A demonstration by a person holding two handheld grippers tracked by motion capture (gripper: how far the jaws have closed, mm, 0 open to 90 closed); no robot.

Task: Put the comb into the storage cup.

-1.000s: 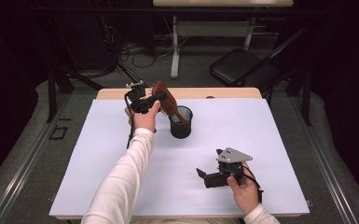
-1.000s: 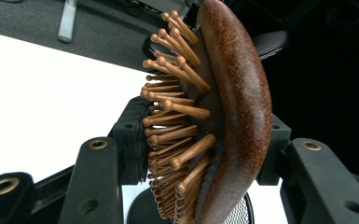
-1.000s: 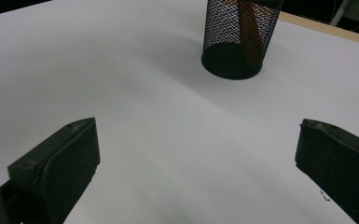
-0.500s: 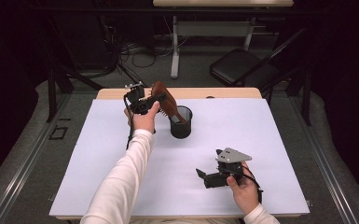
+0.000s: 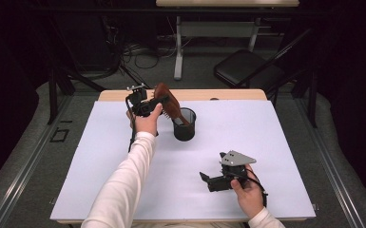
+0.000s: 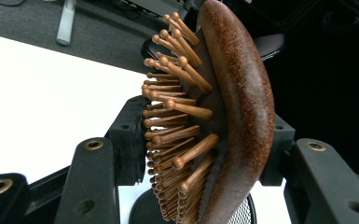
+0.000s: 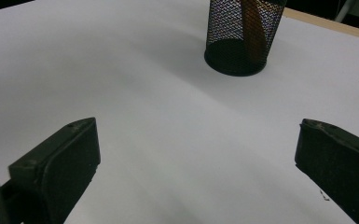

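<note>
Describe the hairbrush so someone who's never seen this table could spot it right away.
On the white table, find the black mesh cup near the far edge. The wooden hairbrush leans out of it, handle down. It is the only brown thing there, with wooden pins.

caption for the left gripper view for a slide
Left gripper holding a wooden hairbrush by its head, jaws just easing open, above a black mesh cup.

Left gripper [image 5: 148, 100]: upper centre-left of high view, arm outstretched, jaws just eased, something clamped between. Right gripper [image 5: 208, 179]: lower right, resting low, jaws wide apart.
</note>
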